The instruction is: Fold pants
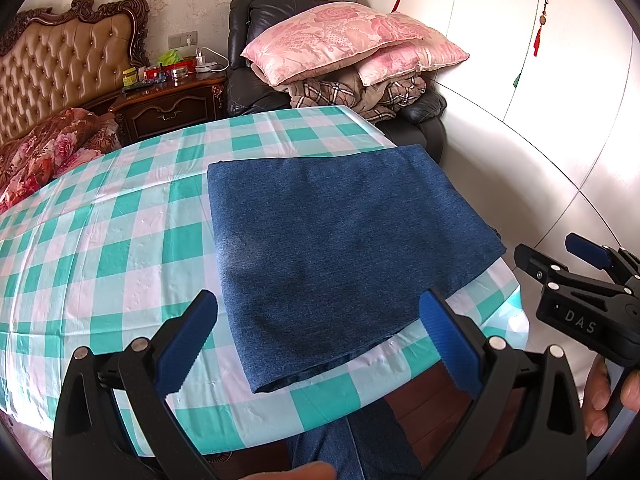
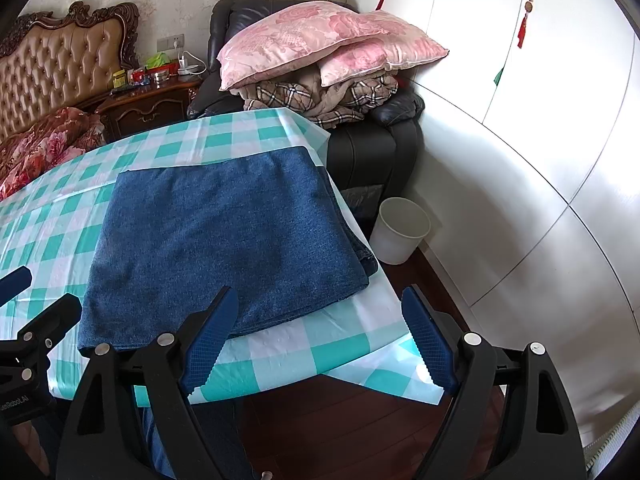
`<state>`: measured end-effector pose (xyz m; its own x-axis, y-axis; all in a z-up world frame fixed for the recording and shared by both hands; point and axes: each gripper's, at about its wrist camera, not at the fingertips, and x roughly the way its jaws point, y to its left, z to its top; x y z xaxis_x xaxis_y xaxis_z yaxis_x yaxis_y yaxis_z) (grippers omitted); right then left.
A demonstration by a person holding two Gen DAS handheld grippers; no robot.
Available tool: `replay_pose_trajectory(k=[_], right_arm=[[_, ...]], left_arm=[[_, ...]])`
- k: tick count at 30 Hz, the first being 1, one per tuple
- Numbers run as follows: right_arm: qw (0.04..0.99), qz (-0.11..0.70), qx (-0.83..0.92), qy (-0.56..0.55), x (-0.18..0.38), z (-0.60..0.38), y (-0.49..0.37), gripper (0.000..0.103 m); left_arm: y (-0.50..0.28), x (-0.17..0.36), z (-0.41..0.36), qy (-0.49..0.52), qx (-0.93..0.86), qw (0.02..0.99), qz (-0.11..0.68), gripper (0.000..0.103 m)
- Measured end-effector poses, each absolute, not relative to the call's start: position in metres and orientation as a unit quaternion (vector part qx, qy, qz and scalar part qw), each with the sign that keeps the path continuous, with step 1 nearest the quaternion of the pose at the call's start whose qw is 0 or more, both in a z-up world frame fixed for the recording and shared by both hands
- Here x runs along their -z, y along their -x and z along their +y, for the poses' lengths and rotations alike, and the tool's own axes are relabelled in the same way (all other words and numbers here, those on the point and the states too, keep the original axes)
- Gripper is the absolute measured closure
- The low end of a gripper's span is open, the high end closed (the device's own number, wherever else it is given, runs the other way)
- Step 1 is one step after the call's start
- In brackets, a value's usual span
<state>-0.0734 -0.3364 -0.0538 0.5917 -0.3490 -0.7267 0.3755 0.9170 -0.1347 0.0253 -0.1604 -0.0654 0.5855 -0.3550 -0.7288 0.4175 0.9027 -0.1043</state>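
Note:
The blue denim pants (image 1: 340,248) lie folded into a flat rectangle on the table with the teal and white checked cloth (image 1: 100,240), near its right edge. They also show in the right wrist view (image 2: 228,240). My left gripper (image 1: 320,340) is open and empty, held above the near edge of the pants. My right gripper (image 2: 320,340) is open and empty, held above the table's near right corner (image 2: 360,356), just off the pants. The right gripper also shows at the right of the left wrist view (image 1: 556,252).
A black armchair (image 2: 372,148) stacked with pink pillows (image 2: 320,40) and a plaid blanket stands behind the table. A white bin (image 2: 400,228) stands on the floor to the right, by white wardrobe doors (image 2: 540,160). A bed (image 1: 48,140) and nightstand (image 1: 168,100) are at the left.

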Motion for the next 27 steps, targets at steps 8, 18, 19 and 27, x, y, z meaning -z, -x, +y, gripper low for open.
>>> replay_pose_trajectory(k=[8,18,19,27], right_arm=[[0.892,0.404,0.203,-0.017,0.055,-0.337,0.073,0.023],[0.890,0.408,0.205,-0.023,0.059,-0.341,0.073,0.023],[0.889,0.409,0.205,-0.024,0.060,-0.341,0.072,0.023],[0.885,0.416,0.206,-0.037,0.068,-0.349,0.069,0.023]], left_arm=[[-0.025,0.065,-0.160,-0.039,0.217,0.889,0.400,0.002],[-0.025,0.065,-0.163,-0.031,0.216,0.899,0.381,0.002],[-0.023,0.065,-0.161,-0.030,0.219,0.898,0.381,0.002],[-0.033,0.068,-0.149,0.005,0.238,0.886,0.397,0.002]])
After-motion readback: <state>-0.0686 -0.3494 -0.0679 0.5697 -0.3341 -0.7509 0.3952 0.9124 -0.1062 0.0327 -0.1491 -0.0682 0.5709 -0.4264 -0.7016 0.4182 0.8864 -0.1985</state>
